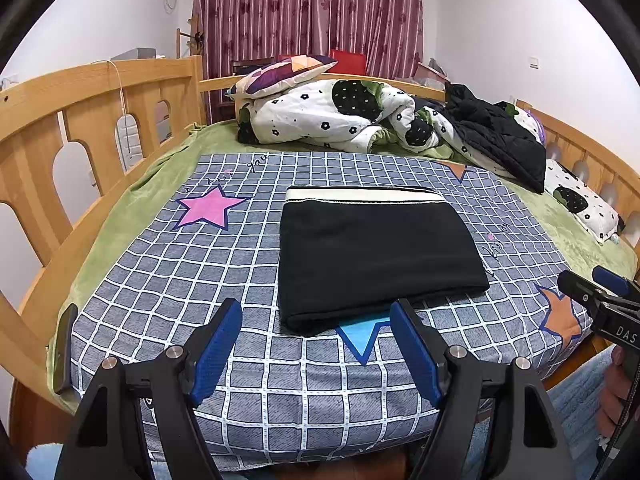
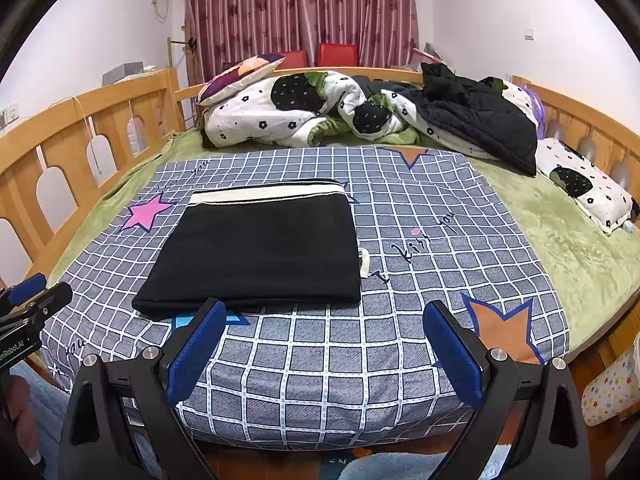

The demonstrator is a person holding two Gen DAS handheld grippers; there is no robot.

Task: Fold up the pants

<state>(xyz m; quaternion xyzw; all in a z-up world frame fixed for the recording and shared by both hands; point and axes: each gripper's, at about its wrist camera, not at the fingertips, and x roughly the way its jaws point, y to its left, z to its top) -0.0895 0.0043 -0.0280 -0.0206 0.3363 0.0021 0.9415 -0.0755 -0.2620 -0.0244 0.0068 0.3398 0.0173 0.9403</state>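
Black fabric pants (image 1: 376, 256) lie folded into a rectangle mid-frame on the grid-pattern sheet (image 1: 168, 280). Left tool (image 1: 316, 320) and right tool (image 2: 324, 320): fingers apart, holding nothing.

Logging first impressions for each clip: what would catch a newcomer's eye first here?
The black folded pants with a cream waistband lie flat in the middle of the grey checked sheet, beside a pink star. Both tongs, left and right, hover open at the near edge of the bed. Behind, a rumpled flowered quilt and a black jacket are heaped.
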